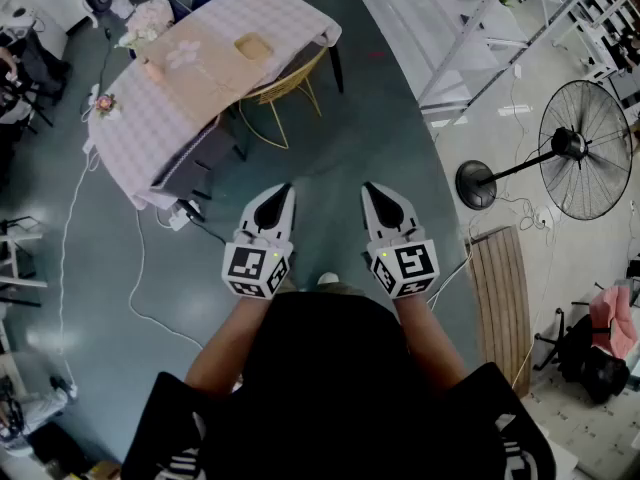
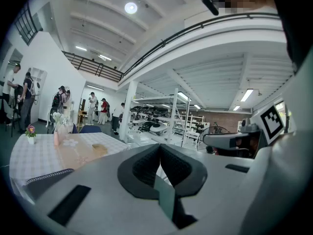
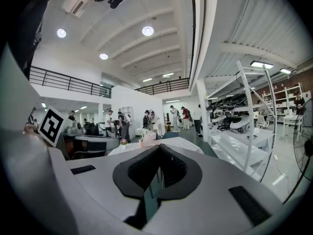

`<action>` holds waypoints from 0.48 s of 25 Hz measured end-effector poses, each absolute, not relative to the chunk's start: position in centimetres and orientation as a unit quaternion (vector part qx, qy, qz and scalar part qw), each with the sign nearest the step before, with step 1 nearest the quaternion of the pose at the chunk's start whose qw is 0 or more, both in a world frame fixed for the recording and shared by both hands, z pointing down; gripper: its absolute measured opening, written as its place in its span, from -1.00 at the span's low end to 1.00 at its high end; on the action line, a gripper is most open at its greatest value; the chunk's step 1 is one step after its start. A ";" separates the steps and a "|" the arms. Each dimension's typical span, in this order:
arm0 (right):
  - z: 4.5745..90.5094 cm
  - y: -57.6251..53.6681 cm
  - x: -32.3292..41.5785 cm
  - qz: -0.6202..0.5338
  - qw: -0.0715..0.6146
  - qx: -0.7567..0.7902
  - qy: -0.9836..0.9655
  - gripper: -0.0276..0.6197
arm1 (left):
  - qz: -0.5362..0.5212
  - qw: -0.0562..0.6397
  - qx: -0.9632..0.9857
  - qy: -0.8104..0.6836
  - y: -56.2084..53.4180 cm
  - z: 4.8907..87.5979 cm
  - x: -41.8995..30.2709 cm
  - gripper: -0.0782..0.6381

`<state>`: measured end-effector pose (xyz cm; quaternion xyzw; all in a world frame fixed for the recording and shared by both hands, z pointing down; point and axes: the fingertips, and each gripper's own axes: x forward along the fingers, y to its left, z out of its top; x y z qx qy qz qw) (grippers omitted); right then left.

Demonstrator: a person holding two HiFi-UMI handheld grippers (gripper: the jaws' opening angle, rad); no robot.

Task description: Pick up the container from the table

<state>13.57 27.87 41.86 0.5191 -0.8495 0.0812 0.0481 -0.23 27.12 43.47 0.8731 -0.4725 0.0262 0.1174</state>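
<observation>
The container (image 1: 254, 46) is a small tan square box on the tan runner of a table (image 1: 150, 128) covered in checkered cloth, far ahead at the upper left. It shows again in the left gripper view as a low tan container (image 2: 99, 149) on the table (image 2: 29, 158). My left gripper (image 1: 281, 194) and right gripper (image 1: 374, 190) are held side by side over the floor, well short of the table. Both are shut with nothing between the jaws. The left gripper (image 2: 160, 147) and right gripper (image 3: 159, 148) show closed tips in their own views.
A yellow wire chair (image 1: 283, 88) stands at the table's near side, a flower vase (image 1: 147, 21) and a small flower pot (image 1: 105, 103) sit on the cloth. A standing fan (image 1: 588, 162) and a wooden bench (image 1: 500, 303) are at the right. Several people stand beyond the table (image 2: 93, 107).
</observation>
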 end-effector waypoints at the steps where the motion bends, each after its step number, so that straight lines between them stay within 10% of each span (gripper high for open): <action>1: 41.8 28.0 13.6 0.083 0.046 0.518 -0.850 -0.92 | 0.026 0.117 0.873 -0.472 27.2 43.5 -0.1 -0.77; 12: 40.7 28.1 13.1 0.109 0.027 0.496 -0.861 -0.91 | 0.017 0.104 0.870 -0.482 27.7 42.4 -0.3 -0.76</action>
